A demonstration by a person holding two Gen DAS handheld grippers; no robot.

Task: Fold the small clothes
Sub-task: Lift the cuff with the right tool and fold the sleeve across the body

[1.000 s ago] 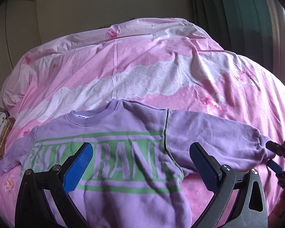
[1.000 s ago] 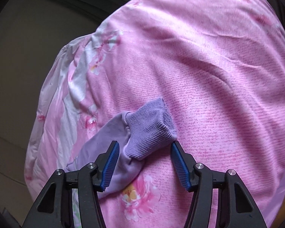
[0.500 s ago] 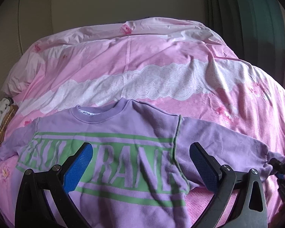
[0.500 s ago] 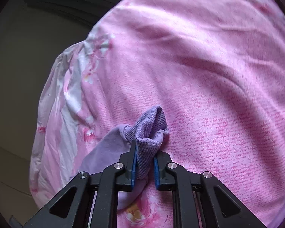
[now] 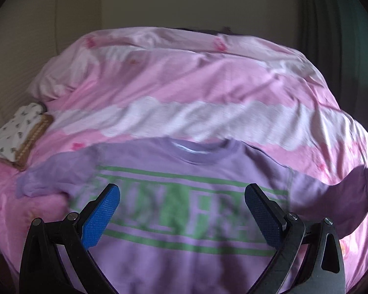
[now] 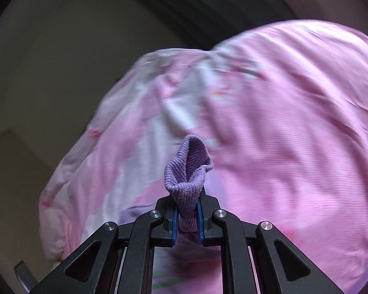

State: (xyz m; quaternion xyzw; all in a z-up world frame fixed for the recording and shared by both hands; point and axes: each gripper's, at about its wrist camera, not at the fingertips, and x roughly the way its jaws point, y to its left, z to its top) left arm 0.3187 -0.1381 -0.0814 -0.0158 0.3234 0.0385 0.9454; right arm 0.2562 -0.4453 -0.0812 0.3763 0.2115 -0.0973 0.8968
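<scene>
A small purple sweatshirt with green lettering and stripes lies front up on the pink bed, collar toward the far side. My left gripper hangs open above its chest, nothing between the blue pads. The sweatshirt's right sleeve is raised off the quilt at the right edge of the left wrist view. My right gripper is shut on that sleeve's ribbed cuff, which sticks up out of the jaws. The left sleeve lies flat.
A pink quilt with a white lace band covers the bed. A white patterned cloth on a woven basket sits at the bed's left edge. A wall and dark curtains stand behind the bed.
My right gripper closed on the cuff and lifted it off the quilt. My left gripper slid from the sweatshirt's right half to over its middle, staying open.
</scene>
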